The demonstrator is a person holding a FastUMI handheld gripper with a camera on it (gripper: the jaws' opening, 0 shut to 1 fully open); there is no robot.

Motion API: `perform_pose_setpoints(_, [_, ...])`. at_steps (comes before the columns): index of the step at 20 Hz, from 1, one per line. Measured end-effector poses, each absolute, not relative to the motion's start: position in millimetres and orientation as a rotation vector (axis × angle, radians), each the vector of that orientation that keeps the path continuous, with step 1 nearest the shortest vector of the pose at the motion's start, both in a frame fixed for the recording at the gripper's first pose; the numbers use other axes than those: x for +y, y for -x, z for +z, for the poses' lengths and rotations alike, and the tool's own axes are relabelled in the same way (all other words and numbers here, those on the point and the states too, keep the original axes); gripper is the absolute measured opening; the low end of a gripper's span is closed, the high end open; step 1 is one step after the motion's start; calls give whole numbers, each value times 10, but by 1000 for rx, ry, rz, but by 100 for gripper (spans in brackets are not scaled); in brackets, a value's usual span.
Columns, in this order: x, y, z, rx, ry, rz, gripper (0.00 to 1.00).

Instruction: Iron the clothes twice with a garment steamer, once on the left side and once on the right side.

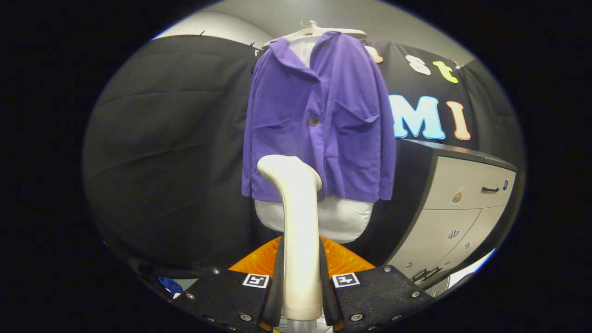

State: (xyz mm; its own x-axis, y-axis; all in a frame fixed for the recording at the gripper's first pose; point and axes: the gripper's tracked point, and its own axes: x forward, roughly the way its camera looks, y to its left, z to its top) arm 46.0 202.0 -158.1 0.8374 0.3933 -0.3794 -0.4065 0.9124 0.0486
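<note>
A purple jacket (323, 120) hangs on a white hanger (314, 31) over a white garment beneath it (344, 221), straight ahead beyond the fingers. My gripper (301, 273) is shut on the handle of a cream-white garment steamer (298, 222), which stands upright between the two fingers. The steamer's head (284, 167) bends toward the left, near the jacket's lower left hem. I cannot tell whether the head touches the cloth.
A grey cabinet with drawers (462, 208) stands to the right of the jacket. Black cloth (171, 152) covers the wall behind and to the left. An orange object (342, 259) lies low just beyond the fingers.
</note>
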Motion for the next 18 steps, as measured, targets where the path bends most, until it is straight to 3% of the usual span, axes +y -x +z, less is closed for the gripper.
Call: perform_pose_setpoints(18, [-1384,-76,-488,261,-85,7,35])
